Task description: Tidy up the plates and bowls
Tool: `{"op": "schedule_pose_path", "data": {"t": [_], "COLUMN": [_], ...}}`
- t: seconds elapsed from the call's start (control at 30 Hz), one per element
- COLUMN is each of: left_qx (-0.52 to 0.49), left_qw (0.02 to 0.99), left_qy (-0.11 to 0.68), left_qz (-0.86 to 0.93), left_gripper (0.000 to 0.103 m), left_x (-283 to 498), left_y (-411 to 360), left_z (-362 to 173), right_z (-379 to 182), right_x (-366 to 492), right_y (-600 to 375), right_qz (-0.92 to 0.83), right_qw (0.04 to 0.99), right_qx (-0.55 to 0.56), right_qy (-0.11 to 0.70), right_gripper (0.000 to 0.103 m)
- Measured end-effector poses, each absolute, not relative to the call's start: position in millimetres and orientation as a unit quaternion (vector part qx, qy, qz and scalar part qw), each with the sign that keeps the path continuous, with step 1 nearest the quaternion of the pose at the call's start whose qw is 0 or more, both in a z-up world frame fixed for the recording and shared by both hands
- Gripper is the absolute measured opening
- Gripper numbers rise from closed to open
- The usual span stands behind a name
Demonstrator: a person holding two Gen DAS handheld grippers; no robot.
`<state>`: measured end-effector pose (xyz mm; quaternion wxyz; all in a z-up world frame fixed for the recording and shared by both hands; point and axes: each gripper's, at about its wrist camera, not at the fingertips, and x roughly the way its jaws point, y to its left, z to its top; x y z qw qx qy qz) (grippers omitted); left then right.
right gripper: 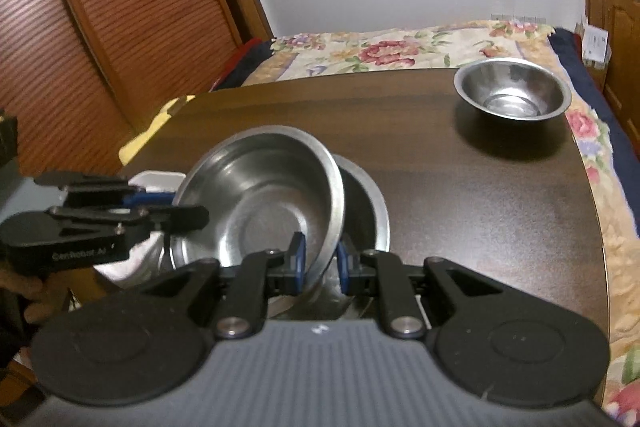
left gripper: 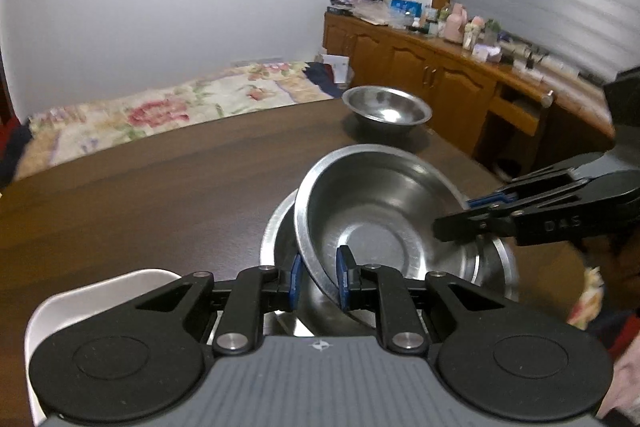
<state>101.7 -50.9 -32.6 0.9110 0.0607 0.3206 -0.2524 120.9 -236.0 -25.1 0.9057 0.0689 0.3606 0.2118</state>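
Left wrist view: 3 steel bowls, 1 white plate cut off at table's near-left edge behind left gripper. Left gripper clenched on tilted bowl rim; right gripper grips the opposite rim. Tilted bowl sits in lower bowl, mostly hidden, at near edge. Third bowl stands alone at far-right corner. Left and far table bare. Right wrist view blurred.

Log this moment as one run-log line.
left claw: pinching tilted bowl rim | right claw: pinching same rim | lower bowl: beneath | spare bowl: apart
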Motion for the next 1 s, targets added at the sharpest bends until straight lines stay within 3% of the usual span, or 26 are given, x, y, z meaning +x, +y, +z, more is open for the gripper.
{"op": "schedule_pose_path", "data": {"t": [0.53,1.0], "left_qx": [0.098,0.094], "left_qw": [0.913,0.917], "left_qy": [0.307,0.301], "left_qz": [-0.248,-0.243], "left_gripper": [0.017,0.017], "left_x": [95.8,96.1], "left_y": [-61.1,-61.5], "left_z": [-51.0,-52.7], "right_z": [-27.9,-28.3], "right_x": [110.8,110.4], "right_y": [-223.1,-219.5], "right_qz": [0.183,0.184], "right_qw": [0.929,0.930], "right_qx": [-0.038,-0.050], "right_qy": [0.320,0.316], "right_gripper": [0.018,0.018]}}
